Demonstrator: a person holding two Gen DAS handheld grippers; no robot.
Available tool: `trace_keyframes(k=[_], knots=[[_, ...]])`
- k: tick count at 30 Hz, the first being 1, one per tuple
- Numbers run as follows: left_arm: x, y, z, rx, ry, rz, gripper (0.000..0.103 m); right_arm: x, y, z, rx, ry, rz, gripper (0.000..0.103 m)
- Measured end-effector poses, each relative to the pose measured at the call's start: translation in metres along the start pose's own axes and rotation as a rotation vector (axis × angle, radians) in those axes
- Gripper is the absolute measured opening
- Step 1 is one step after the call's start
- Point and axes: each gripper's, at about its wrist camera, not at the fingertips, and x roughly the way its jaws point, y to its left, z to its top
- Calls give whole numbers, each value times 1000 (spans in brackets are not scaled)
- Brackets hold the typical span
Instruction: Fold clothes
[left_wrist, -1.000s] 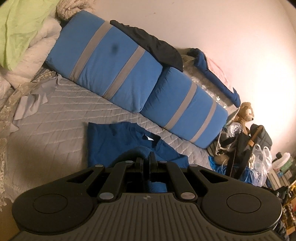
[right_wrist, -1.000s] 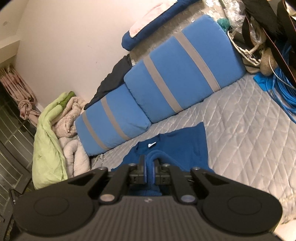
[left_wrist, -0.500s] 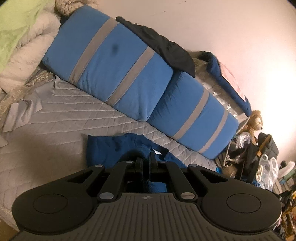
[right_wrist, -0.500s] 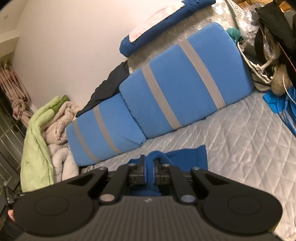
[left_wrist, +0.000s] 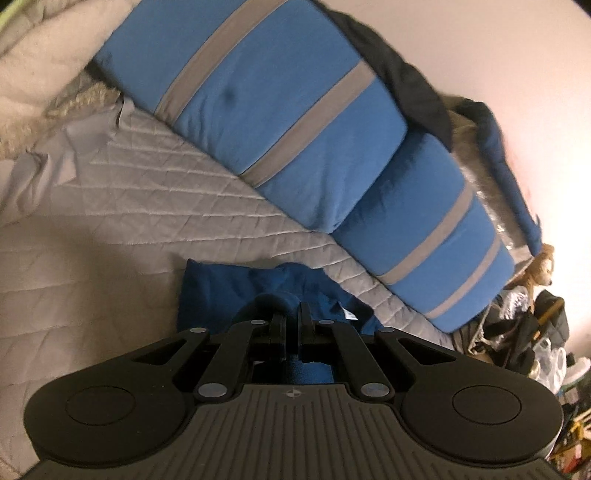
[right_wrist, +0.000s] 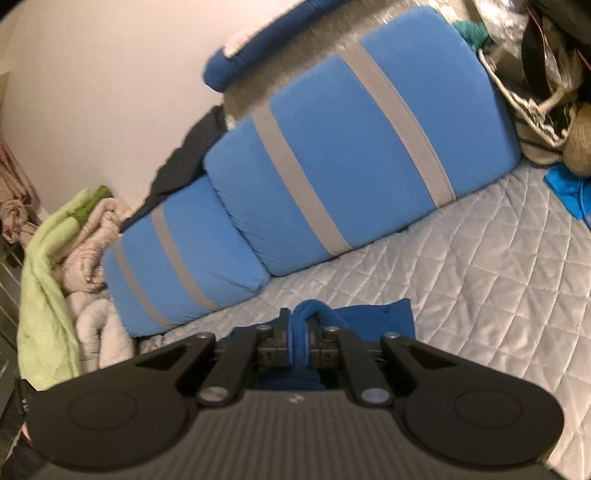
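Both jaws pressed together on fabric: left gripper (left_wrist: 291, 314) and right gripper (right_wrist: 300, 325) each pinch the blue shirt (left_wrist: 218, 288). The shirt lies on the quilted bed (left_wrist: 110, 221) ahead of the jaws, toward the striped-cushion edge; neither hand nearer.

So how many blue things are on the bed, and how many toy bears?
Blue striped cushions: 2
Blue shirt, pinched by the left gripper and the right gripper: 1
Teddy bear: 1
Total: 4
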Motion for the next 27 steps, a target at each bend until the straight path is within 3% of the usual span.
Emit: trace_keyframes(k=[18,27], knots=[[97,42,12,-87,92,71,6,108,-69,-4,88,91,-126,6],[117,65,0,-124,104,102,6,140,-87,-15,98,132,-168,7]])
